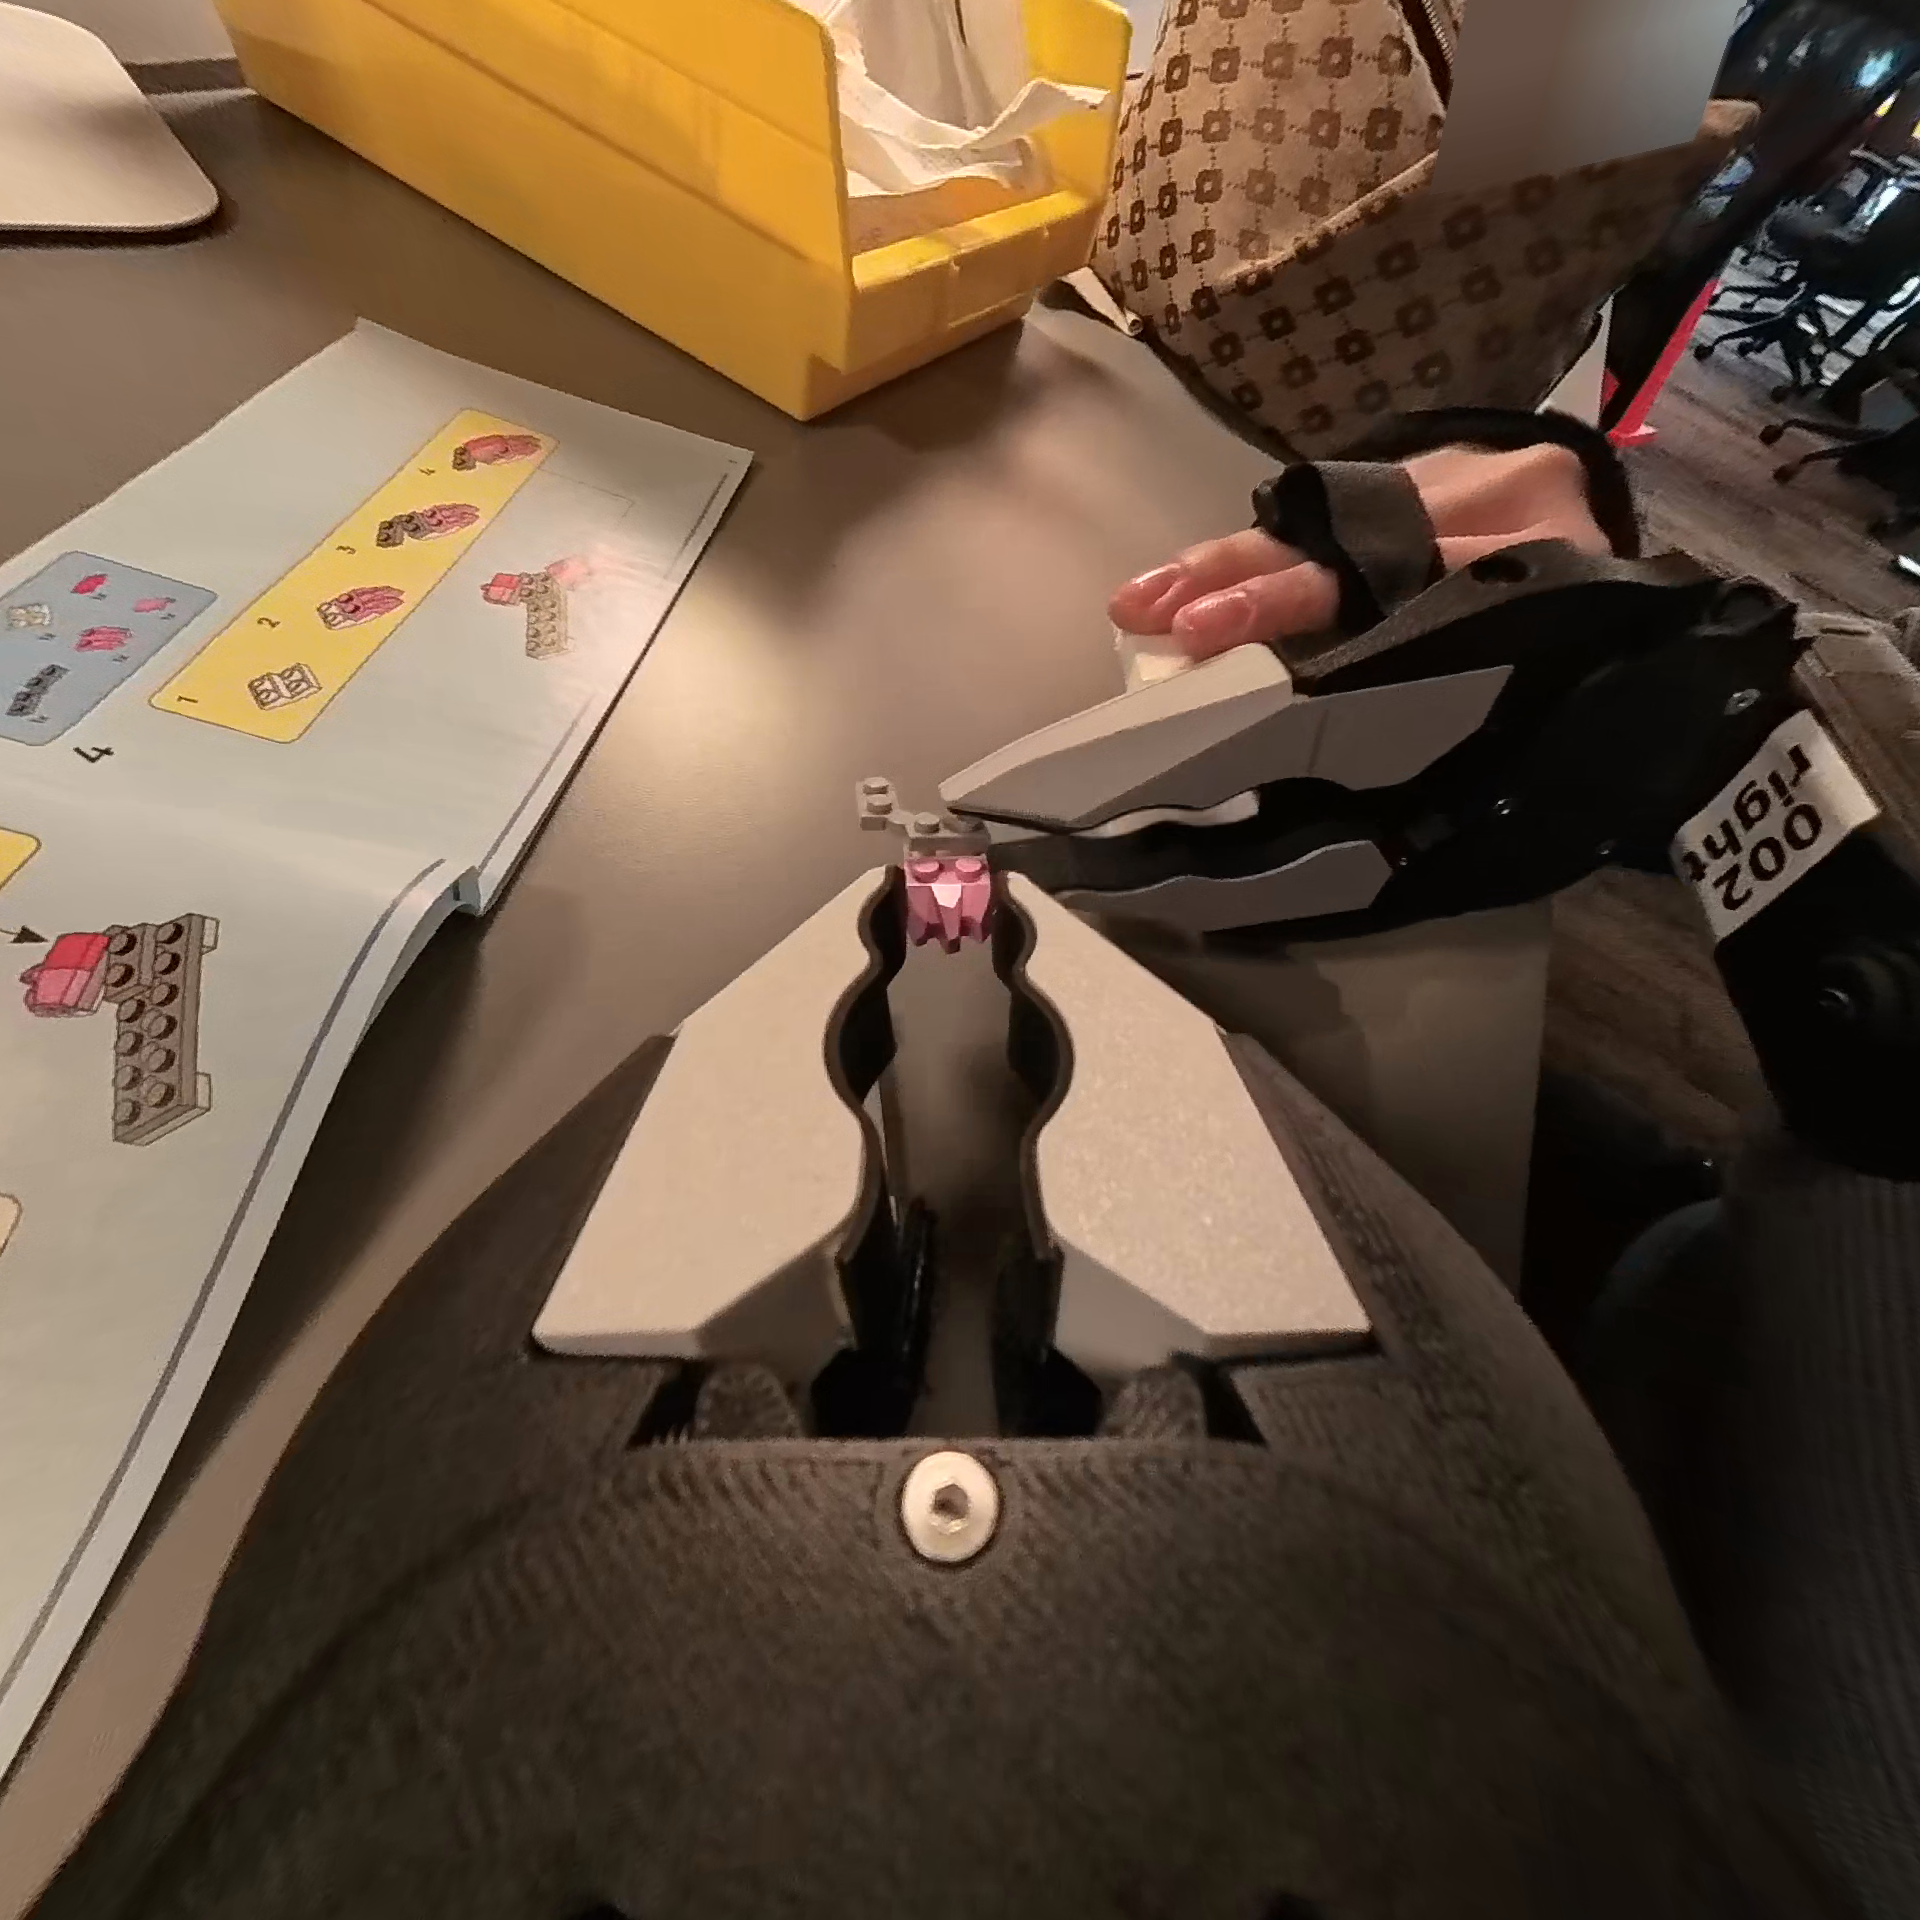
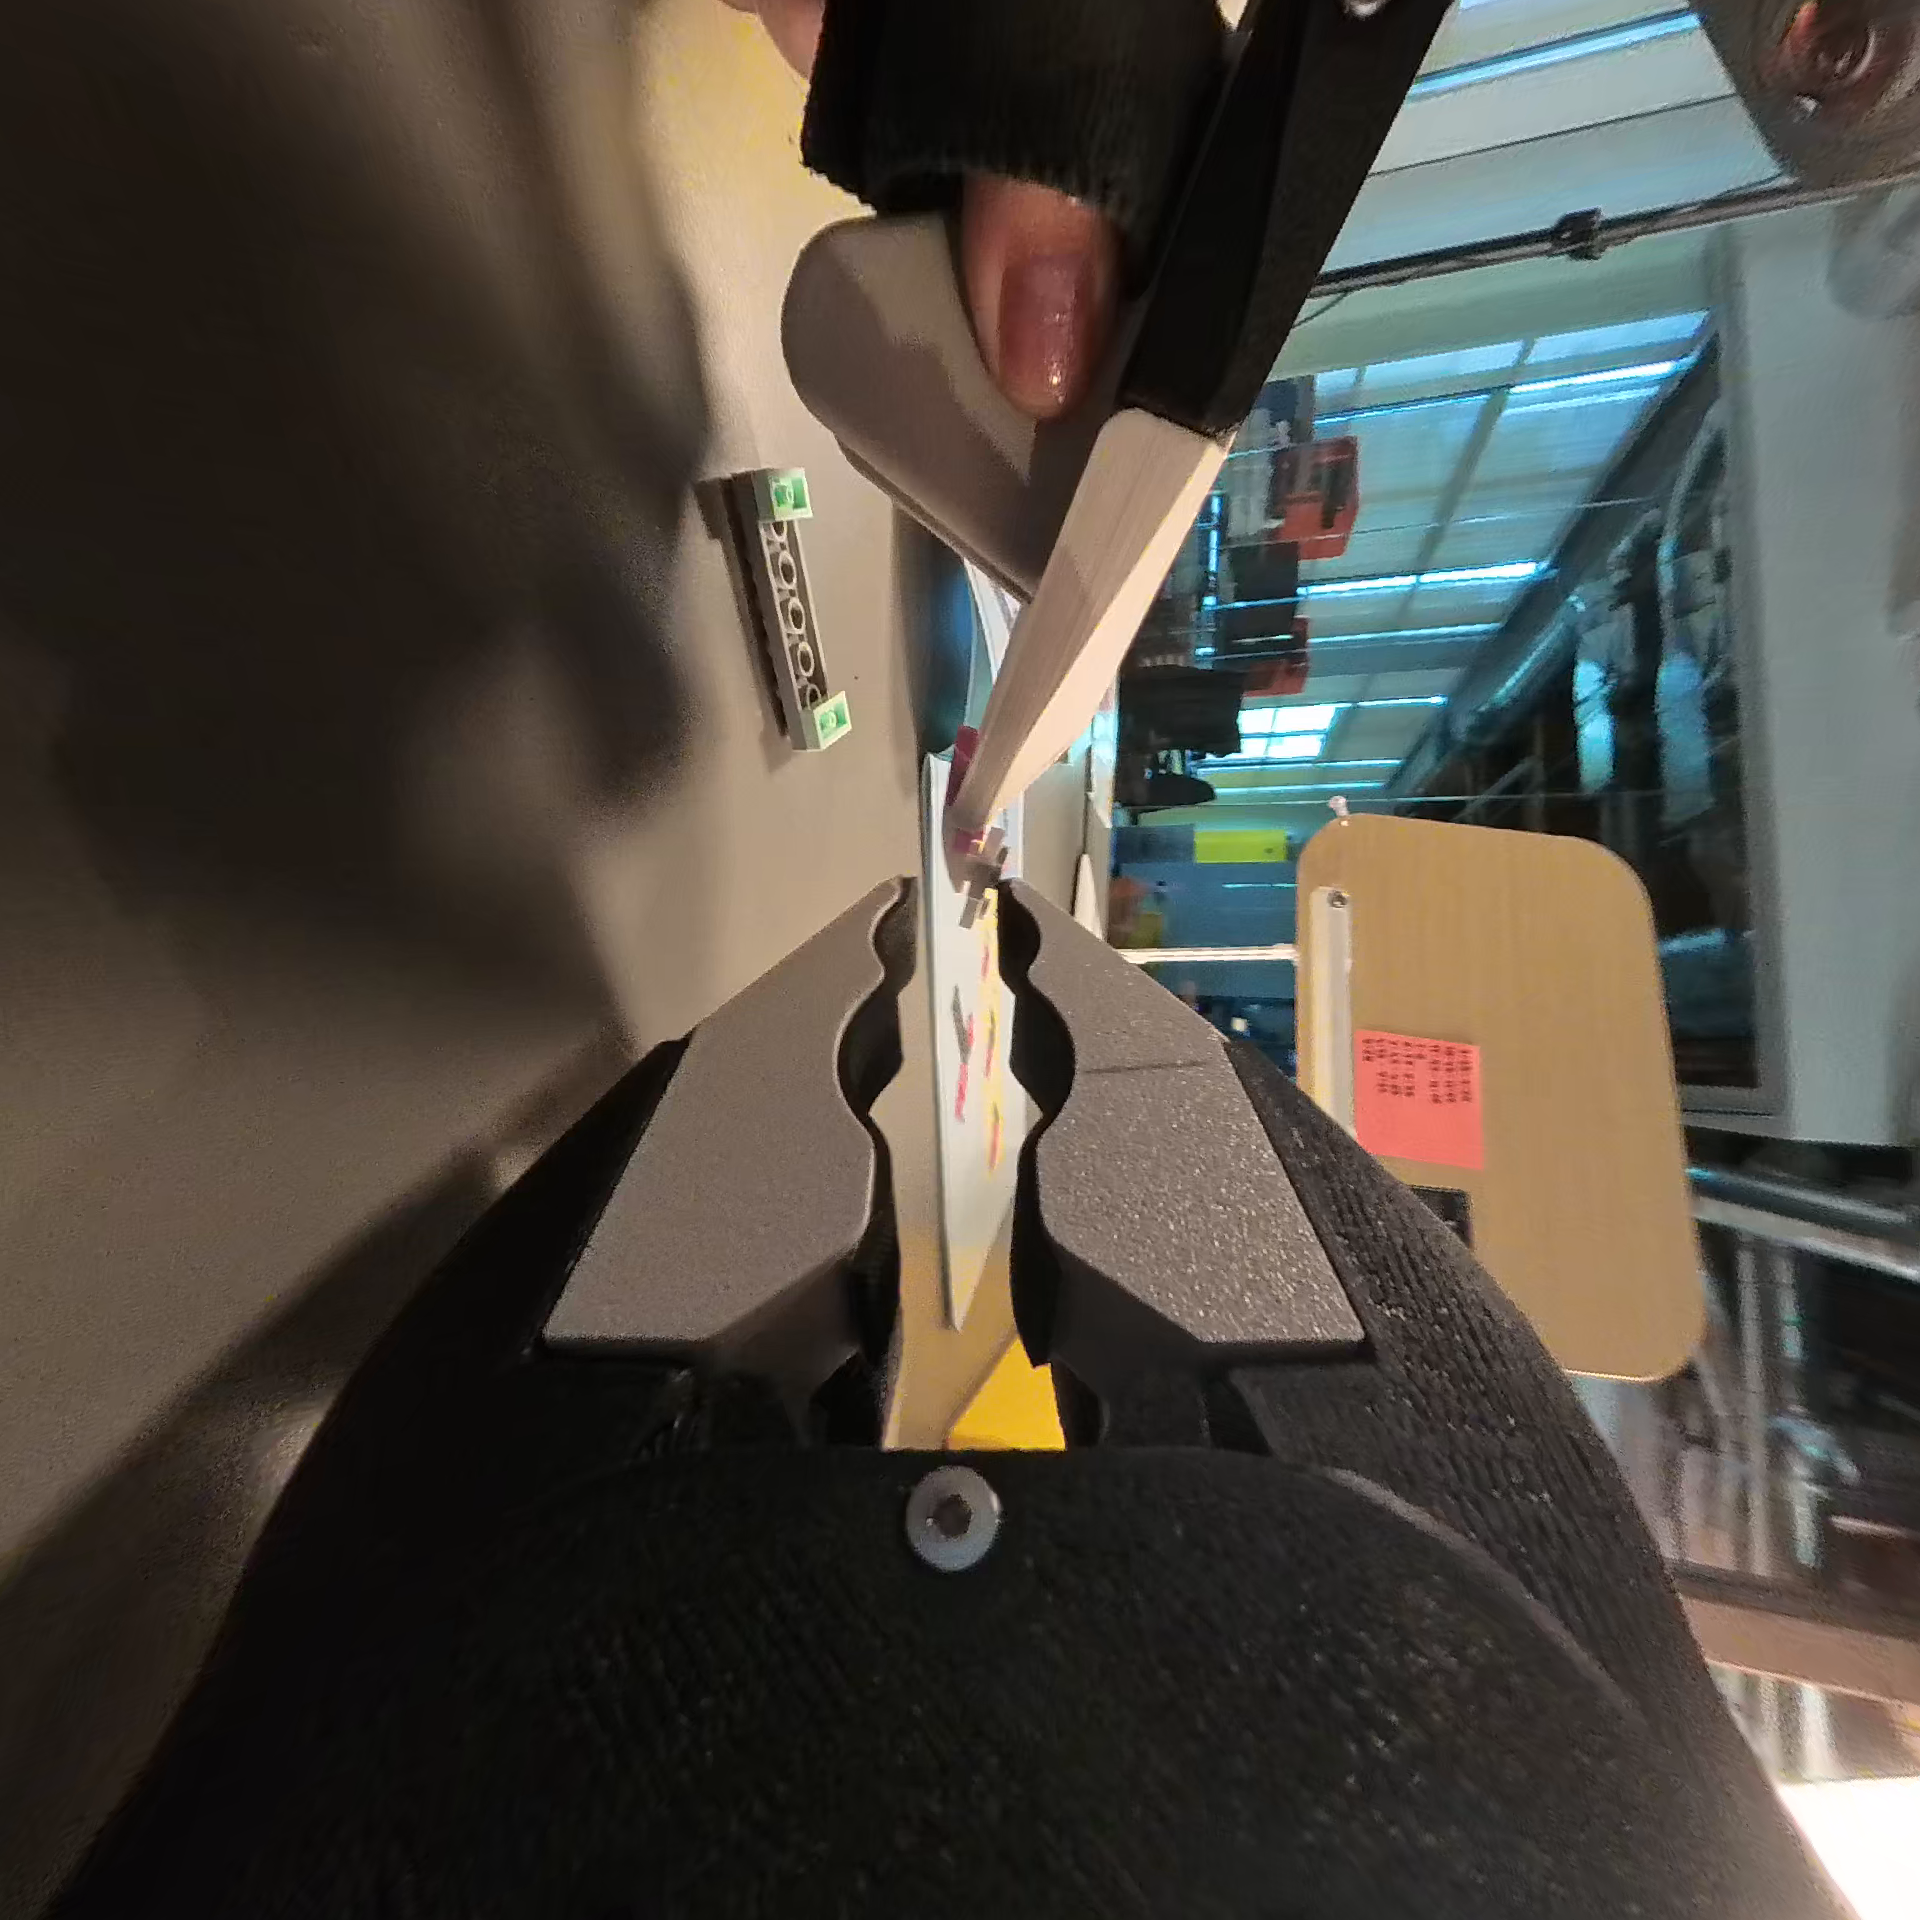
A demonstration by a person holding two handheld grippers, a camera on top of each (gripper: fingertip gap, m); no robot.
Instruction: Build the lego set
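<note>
In the left wrist view my left gripper (image 1: 943, 896) is shut on a small pink brick (image 1: 940, 912) and holds it above the brown table (image 1: 790, 644). A small grey plate piece (image 1: 896, 821) sits on top of the pink brick. My right gripper (image 1: 977, 826) reaches in from the right. Its tips stand apart around the plate's right end, without pressing on it. In the right wrist view my right gripper (image 2: 958, 894) is open. The grey plate (image 2: 982, 883) and pink brick (image 2: 971, 836) lie just beyond its tips, under the left gripper's finger (image 2: 1070, 644).
An open instruction booklet (image 1: 312, 665) lies on the left. A yellow bin (image 1: 665, 177) with white paper and a patterned bag (image 1: 1299, 229) stand at the back. A long grey plate with green end pieces (image 2: 792, 608) lies on the table. A gloved hand (image 1: 1205, 603) holds the right gripper. The grippers are tip to tip, or close to it.
</note>
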